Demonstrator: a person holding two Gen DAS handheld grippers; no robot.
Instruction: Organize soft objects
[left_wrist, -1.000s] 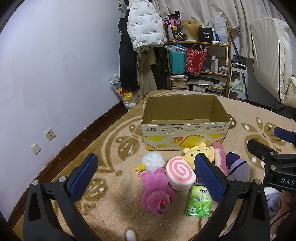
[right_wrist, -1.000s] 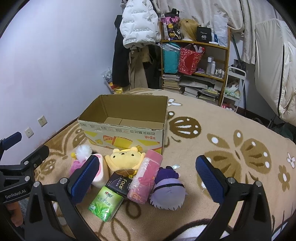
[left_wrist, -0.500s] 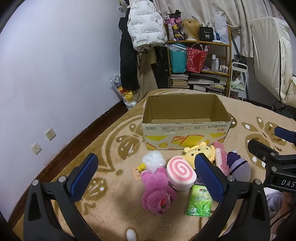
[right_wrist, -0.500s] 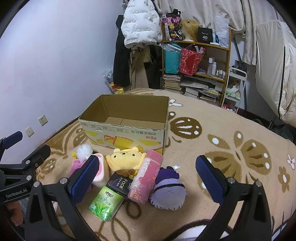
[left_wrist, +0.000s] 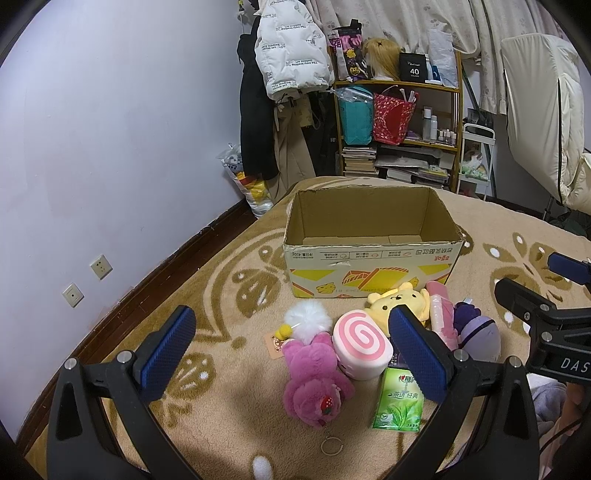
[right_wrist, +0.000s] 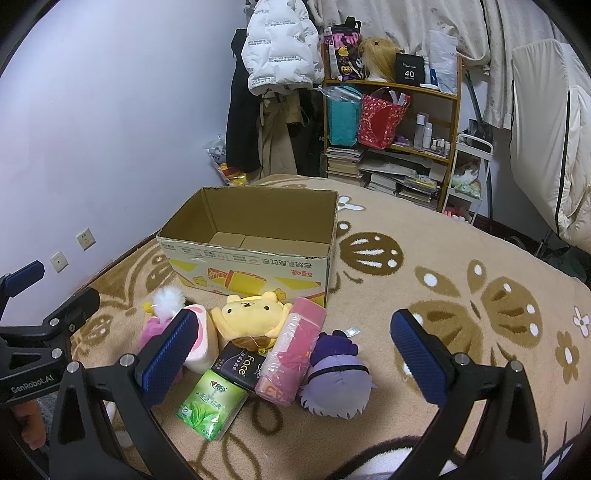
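An open cardboard box (left_wrist: 369, 254) (right_wrist: 251, 266) stands on the patterned blanket with nothing visible inside. In front of it lies a heap: a pink plush (left_wrist: 314, 376), a white pompom (left_wrist: 308, 319), a pink swirl cushion (left_wrist: 362, 343) (right_wrist: 201, 341), a yellow bear plush (left_wrist: 399, 302) (right_wrist: 251, 315), a pink pack (right_wrist: 295, 350), a purple plush (right_wrist: 338, 380) (left_wrist: 476, 332), a green tissue pack (left_wrist: 399, 398) (right_wrist: 210, 400) and a black pack (right_wrist: 240, 365). My left gripper (left_wrist: 291, 354) hovers open above the pink plush. My right gripper (right_wrist: 295, 358) hovers open over the heap, holding nothing.
A purple wall (left_wrist: 110, 147) with sockets runs along the left. Beyond the bed stand a cluttered shelf (left_wrist: 399, 122), hanging coats (left_wrist: 291, 55) and a white curtain. A key ring (left_wrist: 330, 446) lies near the pink plush. Open blanket (right_wrist: 480, 288) stretches right of the box.
Both views have shifted slightly; the grippers stay open and nothing in the heap has moved.
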